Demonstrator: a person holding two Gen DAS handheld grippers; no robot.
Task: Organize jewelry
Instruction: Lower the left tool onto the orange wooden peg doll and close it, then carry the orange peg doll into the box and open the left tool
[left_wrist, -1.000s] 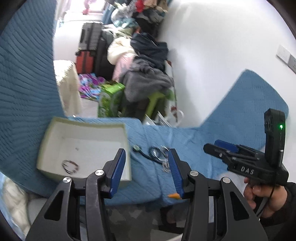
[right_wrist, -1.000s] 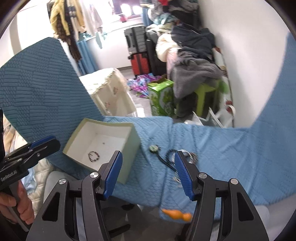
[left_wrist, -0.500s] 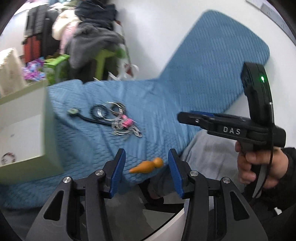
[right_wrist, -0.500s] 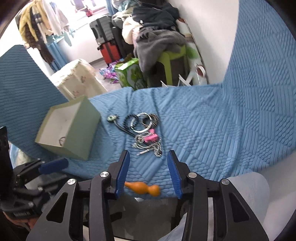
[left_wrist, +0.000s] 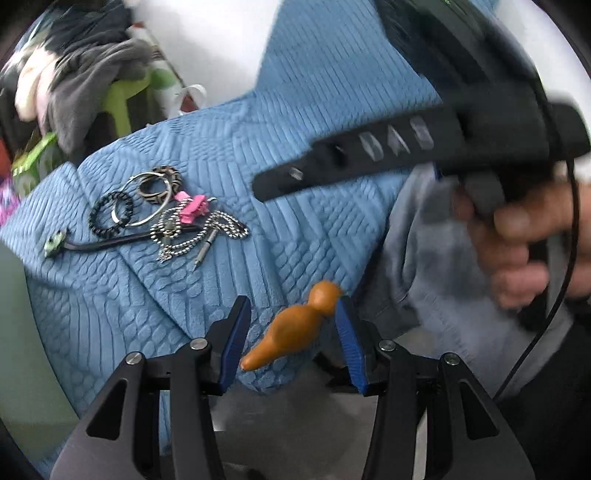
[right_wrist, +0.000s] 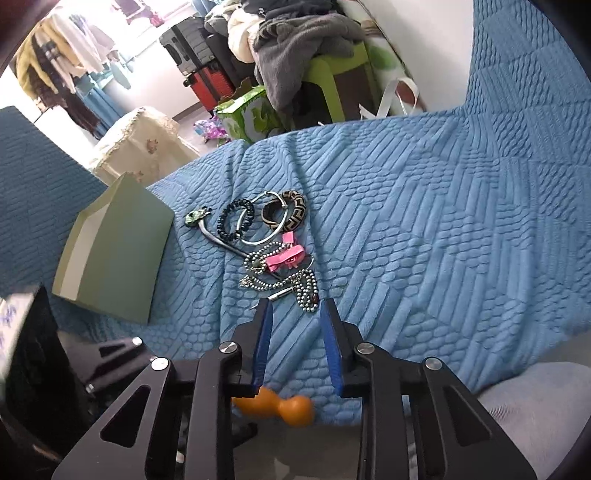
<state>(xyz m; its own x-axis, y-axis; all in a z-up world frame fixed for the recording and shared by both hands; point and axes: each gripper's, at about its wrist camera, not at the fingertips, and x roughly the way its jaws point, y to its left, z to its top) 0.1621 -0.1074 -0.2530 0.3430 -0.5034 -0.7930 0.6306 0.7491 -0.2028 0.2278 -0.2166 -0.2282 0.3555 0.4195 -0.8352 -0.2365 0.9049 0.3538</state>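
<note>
we see one blue quilted cover (right_wrist: 424, 229) spread over a padded surface, its soft fabric stitched in ribs, ovals and diagonal bands, and it fills most of both views. to the right of the jewelry the cover lies bare and wide; its near edge drops off just in front of both tools.

one pale green box (right_wrist: 114, 251) of stiff card stands on the cover's left side, tilted, near the pile but apart from it.

the jewelry pile (right_wrist: 269, 251) sits mid-cover in one loose cluster. we count one thin silver hoop (right_wrist: 266, 218), one broad patterned bangle (right_wrist: 290, 212) in black and tan, one dark beaded bracelet (right_wrist: 234, 219), one dark cord with a green pendant (right_wrist: 197, 217), one pink clip (right_wrist: 286, 258), and a tangle of silver ball chain (right_wrist: 295, 286) whose strands we cannot count.

one orange gourd-shaped piece (left_wrist: 295, 328), smooth and glossy, lies at the cover's near edge.

the right tongs (right_wrist: 295, 314) hover just short of the ball chain; their blue pads have just been closing and now stand narrowly apart with nothing between them.

the left tongs (left_wrist: 291, 317) stand apart, roughly half spread, and the orange piece shows between their blue pads, not pinched. a hand (left_wrist: 517, 240), blurred, grips the right tool's handle.
</note>
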